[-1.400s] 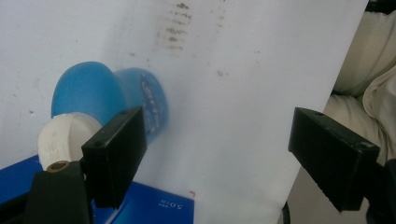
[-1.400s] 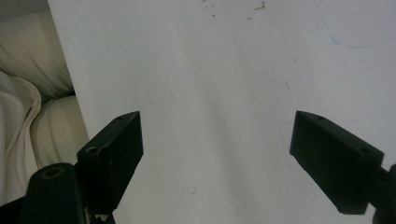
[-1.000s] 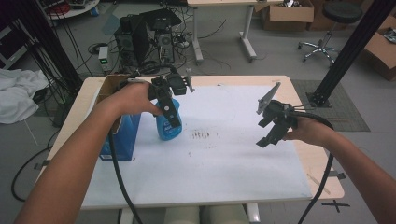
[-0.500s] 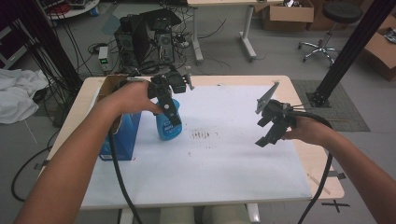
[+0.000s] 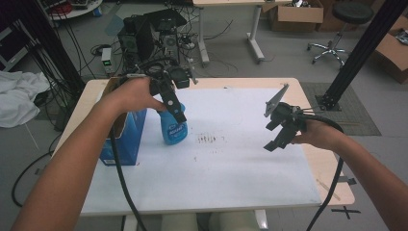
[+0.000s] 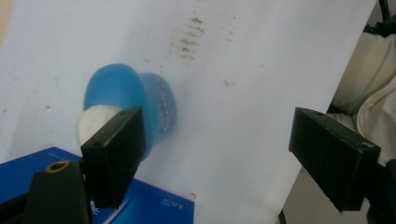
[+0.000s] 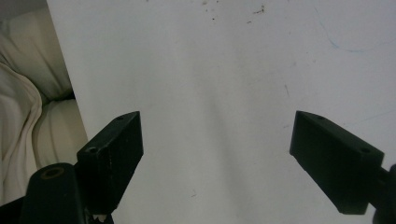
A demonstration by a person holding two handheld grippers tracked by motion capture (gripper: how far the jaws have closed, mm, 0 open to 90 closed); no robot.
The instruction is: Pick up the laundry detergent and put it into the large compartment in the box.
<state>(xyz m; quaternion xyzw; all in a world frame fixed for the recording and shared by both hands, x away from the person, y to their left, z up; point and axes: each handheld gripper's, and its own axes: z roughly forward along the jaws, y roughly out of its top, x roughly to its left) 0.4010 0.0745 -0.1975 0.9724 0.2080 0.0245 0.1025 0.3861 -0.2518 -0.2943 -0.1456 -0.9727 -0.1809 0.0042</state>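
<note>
The jaws of the left gripper [image 5: 174,107] were spread wide and held nothing, poised directly over the blue spray bottle [image 5: 172,129], which stood upright on the white-covered counter [image 5: 231,168] just beside a blue box [image 5: 126,139]. The step in hand was judged to be the approach; a descent and closure about the bottle's neck would be called for next. The right gripper [image 5: 279,131], likewise released, was held tilted above the counter's right side, well apart from the bottle.

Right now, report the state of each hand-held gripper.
Left hand-held gripper: open, over the blue spray bottle, holding nothing.
Right hand-held gripper: open, empty, above the white sheet.
</note>
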